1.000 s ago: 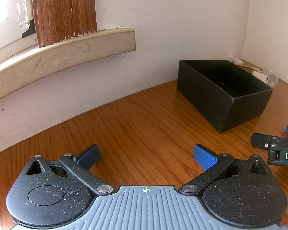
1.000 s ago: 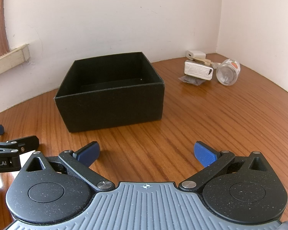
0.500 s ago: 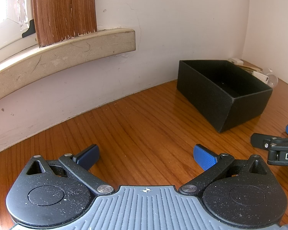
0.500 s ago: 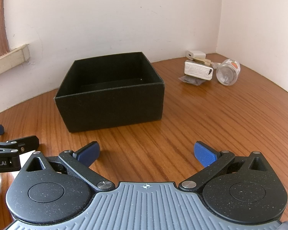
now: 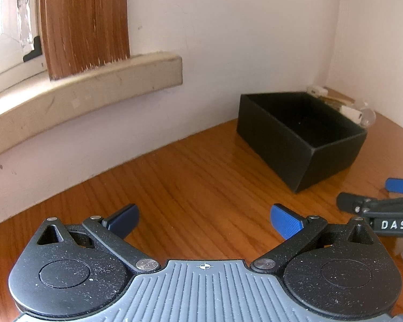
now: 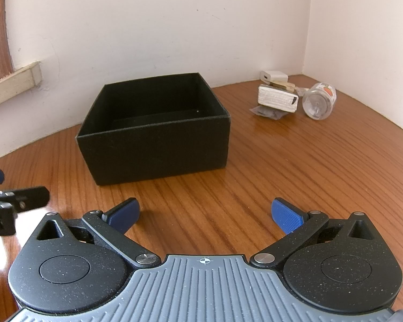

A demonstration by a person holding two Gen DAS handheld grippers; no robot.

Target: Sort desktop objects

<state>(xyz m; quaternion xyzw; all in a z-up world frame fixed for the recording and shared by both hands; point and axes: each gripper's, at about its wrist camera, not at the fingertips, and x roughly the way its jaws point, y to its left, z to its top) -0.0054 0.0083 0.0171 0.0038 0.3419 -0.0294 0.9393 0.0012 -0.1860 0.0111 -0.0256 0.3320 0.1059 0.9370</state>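
Left gripper (image 5: 204, 221) and right gripper (image 6: 205, 214) hover side by side, jaws spread wide.

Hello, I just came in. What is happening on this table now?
A person holds two grippers above a wooden table and is about to sort small things. The left gripper and the right gripper are both open and hold nothing. A black box stands in front of them and looks empty. The things to sort lie apart from it in the corner: a clear jar on its side, a white box and a white charger. Nothing is picked up yet.
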